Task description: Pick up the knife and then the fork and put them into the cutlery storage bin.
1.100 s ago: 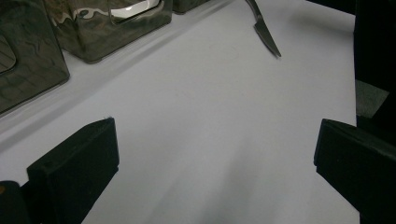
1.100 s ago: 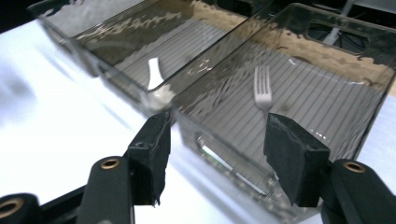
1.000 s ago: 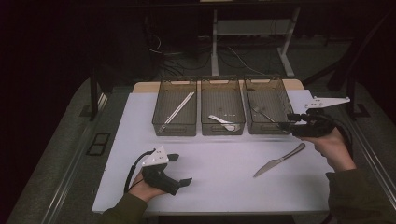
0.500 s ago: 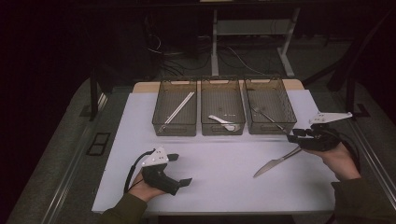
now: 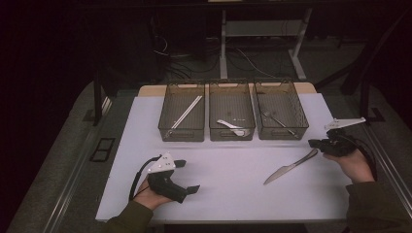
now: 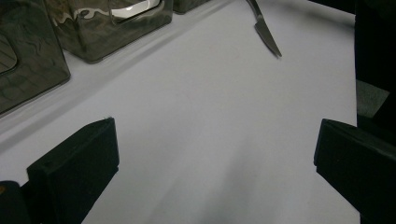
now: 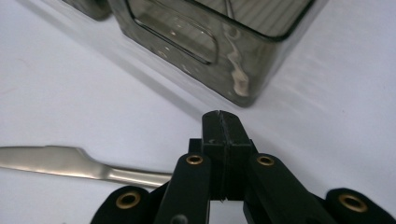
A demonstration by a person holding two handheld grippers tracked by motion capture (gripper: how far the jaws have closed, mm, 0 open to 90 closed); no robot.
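A silver table knife lies flat on the white mat at the right, blade toward the near left. My right gripper hovers low at the handle end of the knife. Its jaws have just been closing and now meet pad to pad with nothing between them; the handle runs underneath, behind the linkage. My left gripper rests at the front left of the mat, held in a hand. It stands wide open over bare mat, with the knife far off.
Three dark mesh trays stand in a row at the back: the left tray holds long pale sticks, the middle tray a spoon, the right tray a fork. A corner of the right tray is close ahead of my right jaws.
The right gripper has come down and nearer, from beside the right tray to the knife's handle end, and its jaws have closed. The left gripper has stayed put.
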